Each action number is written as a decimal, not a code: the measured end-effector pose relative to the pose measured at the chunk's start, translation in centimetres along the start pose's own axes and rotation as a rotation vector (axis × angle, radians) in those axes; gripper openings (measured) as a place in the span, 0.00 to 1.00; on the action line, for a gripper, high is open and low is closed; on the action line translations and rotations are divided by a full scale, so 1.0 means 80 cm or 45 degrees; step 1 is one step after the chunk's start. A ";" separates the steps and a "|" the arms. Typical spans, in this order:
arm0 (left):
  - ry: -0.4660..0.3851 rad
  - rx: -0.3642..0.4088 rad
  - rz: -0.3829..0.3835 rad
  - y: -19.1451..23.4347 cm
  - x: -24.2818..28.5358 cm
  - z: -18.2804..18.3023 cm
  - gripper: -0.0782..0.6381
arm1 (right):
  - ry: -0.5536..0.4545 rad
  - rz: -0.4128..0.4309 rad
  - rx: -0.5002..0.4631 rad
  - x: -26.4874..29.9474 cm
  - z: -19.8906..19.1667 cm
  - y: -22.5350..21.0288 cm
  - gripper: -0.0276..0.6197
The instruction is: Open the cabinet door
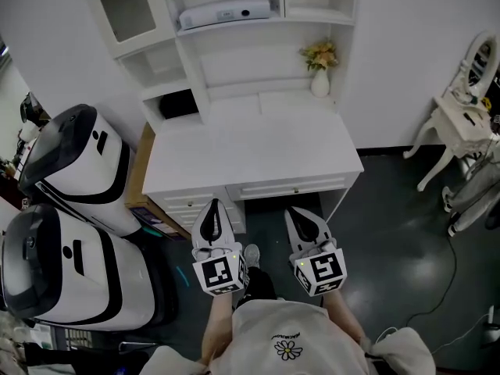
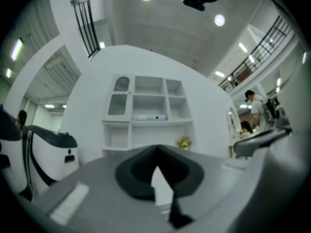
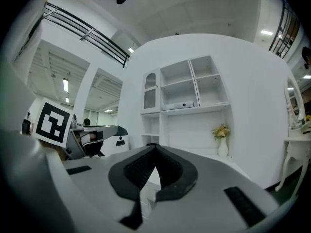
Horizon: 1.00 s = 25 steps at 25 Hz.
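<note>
The cabinet door [image 1: 125, 8] is a glass-paned white door at the upper left of the white hutch, and it stands closed. It also shows as the cabinet door [image 2: 119, 98] in the left gripper view and the cabinet door [image 3: 150, 92] in the right gripper view, far ahead of both jaws. My left gripper [image 1: 212, 204] and right gripper [image 1: 294, 212] hang side by side in front of the white desk [image 1: 258, 151], well below the door. In their own views the left gripper [image 2: 156, 148] and right gripper [image 3: 155, 147] are shut, with nothing between the jaws.
A vase of flowers [image 1: 320, 73] stands at the desk's back right, and a white device [image 1: 225, 12] lies on a hutch shelf. Two large white-and-black machines [image 1: 70, 162] crowd the left. A small white table [image 1: 461, 123] stands at the right, and a cable [image 1: 449, 280] trails over the dark floor.
</note>
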<state>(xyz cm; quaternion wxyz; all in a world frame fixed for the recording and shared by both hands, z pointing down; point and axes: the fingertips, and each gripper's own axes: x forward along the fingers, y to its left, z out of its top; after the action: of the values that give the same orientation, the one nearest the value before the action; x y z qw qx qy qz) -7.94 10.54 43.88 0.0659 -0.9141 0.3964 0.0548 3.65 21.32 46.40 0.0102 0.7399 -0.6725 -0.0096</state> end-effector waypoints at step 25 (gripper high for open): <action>-0.075 -0.051 -0.043 0.106 0.297 -0.013 0.12 | 0.013 -0.210 0.043 0.267 0.019 -0.130 0.04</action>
<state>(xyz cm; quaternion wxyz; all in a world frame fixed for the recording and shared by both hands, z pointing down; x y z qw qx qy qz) 2.03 -12.42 40.63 0.0602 -0.9198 0.3776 0.0887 16.00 1.07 44.61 0.0003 0.7928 -0.6095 0.0050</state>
